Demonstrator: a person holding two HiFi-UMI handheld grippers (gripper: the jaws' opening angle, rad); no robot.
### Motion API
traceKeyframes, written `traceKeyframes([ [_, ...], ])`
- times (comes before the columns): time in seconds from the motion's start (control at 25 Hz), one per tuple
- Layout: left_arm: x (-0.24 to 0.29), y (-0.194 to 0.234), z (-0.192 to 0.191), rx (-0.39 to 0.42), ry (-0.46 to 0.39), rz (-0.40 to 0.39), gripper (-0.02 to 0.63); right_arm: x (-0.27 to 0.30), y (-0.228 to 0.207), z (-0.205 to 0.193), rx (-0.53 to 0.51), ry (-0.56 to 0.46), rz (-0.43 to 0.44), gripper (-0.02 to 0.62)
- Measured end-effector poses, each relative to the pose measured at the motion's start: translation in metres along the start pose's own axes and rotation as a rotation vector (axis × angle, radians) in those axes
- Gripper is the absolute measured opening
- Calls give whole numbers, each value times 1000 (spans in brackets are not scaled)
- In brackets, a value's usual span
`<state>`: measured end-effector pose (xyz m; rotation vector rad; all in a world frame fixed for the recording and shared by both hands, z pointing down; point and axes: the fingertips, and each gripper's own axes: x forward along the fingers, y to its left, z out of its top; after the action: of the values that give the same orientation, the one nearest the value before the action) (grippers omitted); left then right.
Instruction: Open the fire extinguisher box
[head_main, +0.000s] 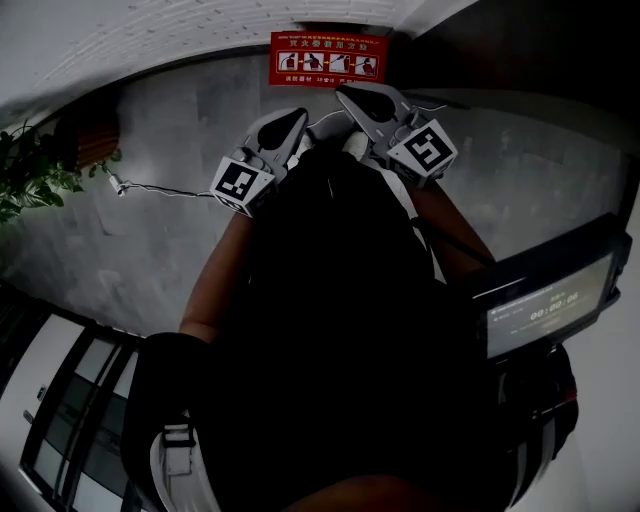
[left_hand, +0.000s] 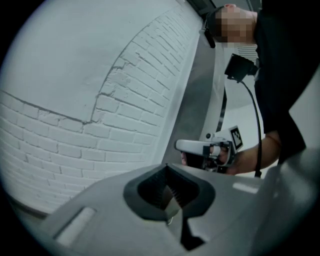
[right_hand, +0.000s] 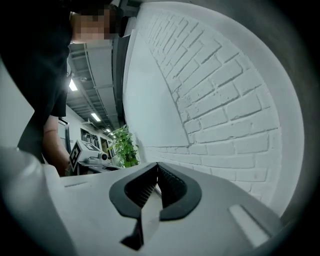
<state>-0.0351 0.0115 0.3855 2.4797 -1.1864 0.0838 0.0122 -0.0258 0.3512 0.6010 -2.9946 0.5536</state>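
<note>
A red instruction sign (head_main: 325, 58) with white pictures hangs at the top of the head view, where the grey floor meets the white wall. Just below it both grippers are held side by side, tips toward the sign. My left gripper (head_main: 300, 115) is shut, with nothing between its jaws. My right gripper (head_main: 345, 92) is also shut and holds nothing. In the left gripper view the shut jaws (left_hand: 166, 165) face a white brick wall (left_hand: 75, 125), with the right gripper (left_hand: 205, 148) beyond. The right gripper view shows its shut jaws (right_hand: 157, 164) before the same brick wall (right_hand: 225, 100). No extinguisher box is in view.
A leafy plant (head_main: 30, 170) stands at the left, and a thin white cable (head_main: 150, 188) runs across the grey floor. A dark device with a lit screen (head_main: 550, 305) sits at the right. A dark-framed glass panel (head_main: 70, 400) lies at the lower left.
</note>
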Motion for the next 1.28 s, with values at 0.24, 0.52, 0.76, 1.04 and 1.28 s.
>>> traceKeyframes([
  [0.24, 17, 28, -45, -86, 59, 26, 3, 22, -19, -28, 48, 22, -10, 9],
  [0.52, 42, 67, -135, -302, 152, 39, 3, 40, -52, -80, 84, 62, -63, 9],
  [0.76, 59, 100, -205, -443, 167, 39, 37, 46, -85, -124, 115, 75, -133, 9],
  [1.04, 71, 133, -212, -663, 76, 128, 60, 65, -97, -129, 121, 89, -176, 9],
  [1.28, 70, 181, -298, -830, 15, 253, 75, 85, -116, -196, 160, 78, -199, 9],
])
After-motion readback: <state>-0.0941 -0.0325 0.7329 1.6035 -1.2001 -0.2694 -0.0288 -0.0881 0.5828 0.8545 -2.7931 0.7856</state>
